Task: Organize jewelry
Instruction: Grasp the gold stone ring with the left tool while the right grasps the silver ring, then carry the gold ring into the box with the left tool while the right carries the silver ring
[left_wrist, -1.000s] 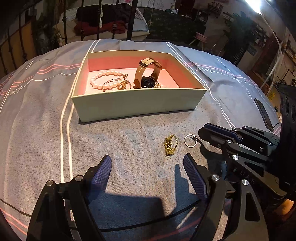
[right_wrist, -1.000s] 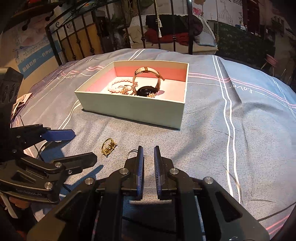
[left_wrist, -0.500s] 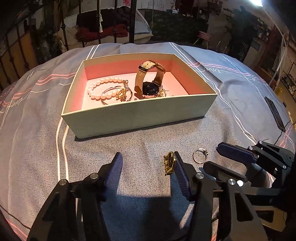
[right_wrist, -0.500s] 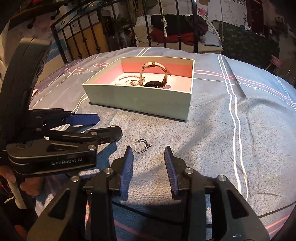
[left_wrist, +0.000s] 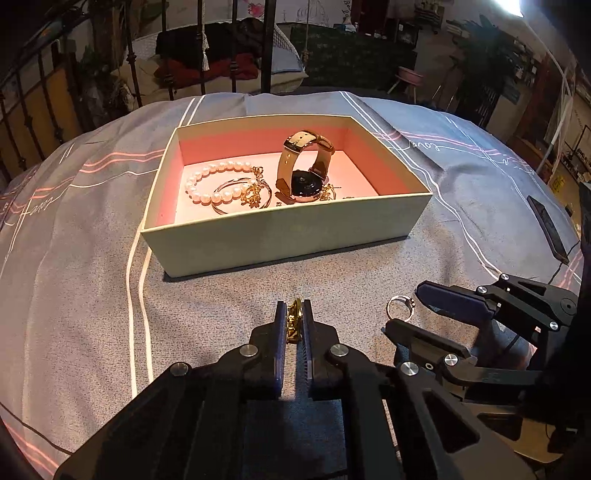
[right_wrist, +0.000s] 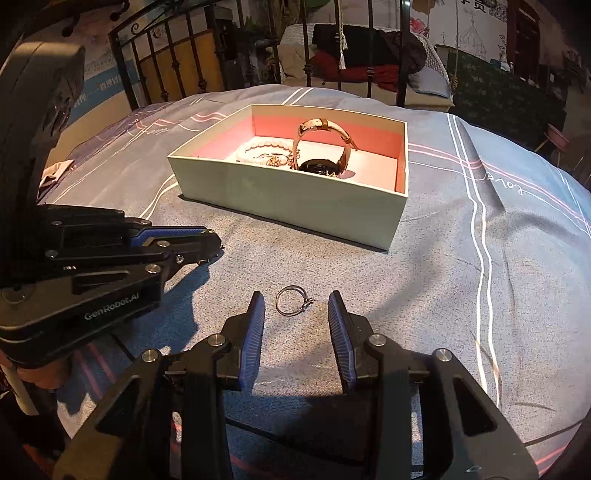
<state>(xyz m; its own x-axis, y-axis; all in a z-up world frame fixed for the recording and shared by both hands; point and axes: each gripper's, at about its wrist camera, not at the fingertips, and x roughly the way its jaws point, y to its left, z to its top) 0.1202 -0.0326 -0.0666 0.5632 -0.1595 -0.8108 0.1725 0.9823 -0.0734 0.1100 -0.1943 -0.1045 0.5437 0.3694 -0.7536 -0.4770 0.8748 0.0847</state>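
Left wrist view: the left gripper (left_wrist: 294, 325) is closed on a gold ring (left_wrist: 294, 320), pinched edge-on between the pads, its band standing upright just in front of the box (left_wrist: 288, 236). Inside the box lie a pearl bracelet (left_wrist: 212, 182), a bangle (left_wrist: 240, 194) and a watch (left_wrist: 304, 173) standing on its case, strap looped upward. A silver ring (left_wrist: 399, 308) lies on the bedspread (left_wrist: 74, 258), right of the gold ring.

Right wrist view: the right gripper (right_wrist: 295, 317) is wide open, holding nothing, its pads either side of the silver ring (right_wrist: 291, 301), apart from it. That ring lies flat, its setting pointing right, in front of the box (right_wrist: 295, 199). The left gripper (right_wrist: 207, 245) is at its left.
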